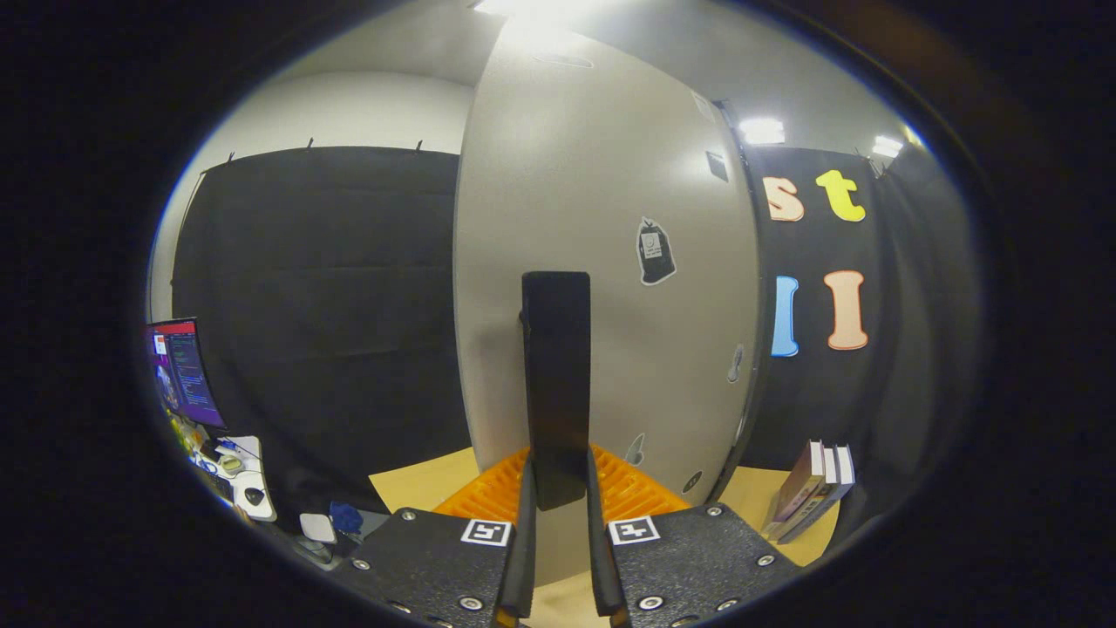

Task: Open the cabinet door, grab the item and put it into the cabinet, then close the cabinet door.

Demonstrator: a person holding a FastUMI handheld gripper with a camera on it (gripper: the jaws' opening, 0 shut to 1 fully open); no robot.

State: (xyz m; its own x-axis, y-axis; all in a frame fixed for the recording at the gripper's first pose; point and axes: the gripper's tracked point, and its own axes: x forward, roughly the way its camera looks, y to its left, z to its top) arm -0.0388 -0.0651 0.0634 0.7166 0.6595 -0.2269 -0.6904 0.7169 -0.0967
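Observation:
A tall grey cabinet (610, 262) with a few stickers on its face stands right in front of me. A black upright bar (555, 366), which looks like the door's handle, rises against that face. My gripper (559, 475) is shut on the bar's lower end, with one finger pressing on each side. Just behind the fingers, at the foot of the cabinet, lies an orange ribbed thing (632, 493), partly hidden by them. The cabinet's left edge runs straight up beside the black cloth wall.
A wooden tabletop (418, 484) lies under the cabinet. A few books (811, 493) lean together to the right of the fingers. Far to the left a lit monitor (181, 371) stands over a small white desk (248, 480) with clutter.

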